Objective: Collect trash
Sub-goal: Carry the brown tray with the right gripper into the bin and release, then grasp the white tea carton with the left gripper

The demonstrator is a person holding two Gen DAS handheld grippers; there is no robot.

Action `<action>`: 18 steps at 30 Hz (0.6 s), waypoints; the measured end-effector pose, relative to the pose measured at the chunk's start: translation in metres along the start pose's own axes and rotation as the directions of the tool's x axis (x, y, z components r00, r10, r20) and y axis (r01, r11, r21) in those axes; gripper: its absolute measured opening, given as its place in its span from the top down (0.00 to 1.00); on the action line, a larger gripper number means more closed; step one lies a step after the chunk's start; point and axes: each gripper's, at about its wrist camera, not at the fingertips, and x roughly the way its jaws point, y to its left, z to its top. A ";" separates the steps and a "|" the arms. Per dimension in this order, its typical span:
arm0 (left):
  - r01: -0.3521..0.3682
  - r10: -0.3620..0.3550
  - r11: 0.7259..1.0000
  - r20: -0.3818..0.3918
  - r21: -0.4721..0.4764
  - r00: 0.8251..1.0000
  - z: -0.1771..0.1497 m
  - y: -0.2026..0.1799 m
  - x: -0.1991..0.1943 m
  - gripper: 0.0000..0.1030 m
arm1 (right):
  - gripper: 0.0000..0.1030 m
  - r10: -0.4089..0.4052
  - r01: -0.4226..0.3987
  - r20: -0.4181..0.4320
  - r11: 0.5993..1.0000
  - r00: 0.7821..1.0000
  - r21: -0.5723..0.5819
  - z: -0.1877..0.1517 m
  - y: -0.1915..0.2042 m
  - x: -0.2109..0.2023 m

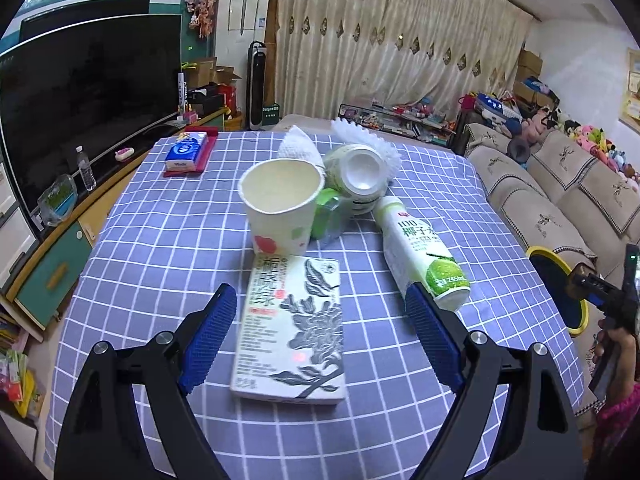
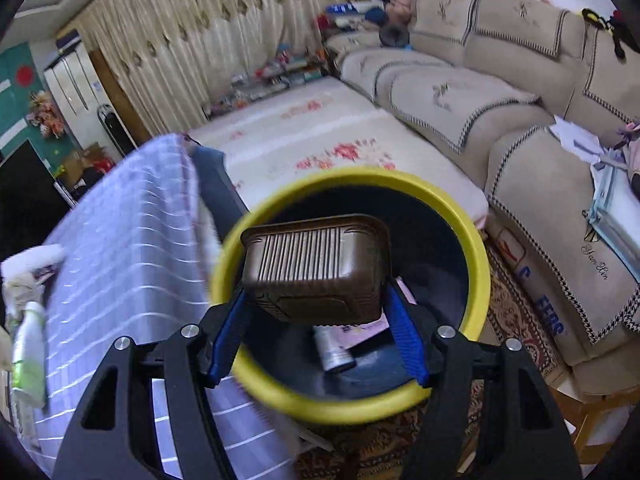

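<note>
My left gripper point(image 1: 320, 292) is open and hangs over a white drink carton point(image 1: 290, 332) that lies flat on the checked tablecloth point(image 1: 160, 248); the carton sits between the blue pads, untouched. Behind it stand a paper cup point(image 1: 280, 208), a tipped-over green-and-white cup point(image 1: 358, 176) and a lying coconut-water bottle point(image 1: 424, 252). In the right wrist view my right gripper point(image 2: 316, 294) is shut on a brown ribbed plastic tray point(image 2: 316, 264), held above the yellow-rimmed dark bin point(image 2: 476, 248). A silver can point(image 2: 334, 350) lies inside the bin.
A blue tissue pack point(image 1: 186, 154) lies at the table's far left. The bin point(image 1: 560, 280) stands off the table's right edge, beside the beige sofa point(image 2: 520, 120). A TV point(image 1: 80, 80) on a low cabinet runs along the left. A floral-covered bench point(image 2: 320, 132) sits behind the bin.
</note>
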 end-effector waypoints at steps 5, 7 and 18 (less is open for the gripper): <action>-0.014 0.014 1.000 -0.013 0.023 1.000 0.004 -0.018 0.008 0.17 | 0.37 -0.012 0.012 -0.031 1.000 0.999 0.014 0.004 -0.014 0.029; -0.016 0.016 0.999 -0.019 0.031 1.000 0.006 -0.025 0.011 0.17 | 0.32 -0.009 0.010 -0.043 1.000 0.999 0.024 0.005 -0.018 0.036; -0.009 0.011 0.998 -0.047 0.056 0.999 0.009 -0.041 0.022 0.17 | 0.26 0.055 -0.055 0.001 0.998 0.998 0.031 -0.003 -0.021 0.013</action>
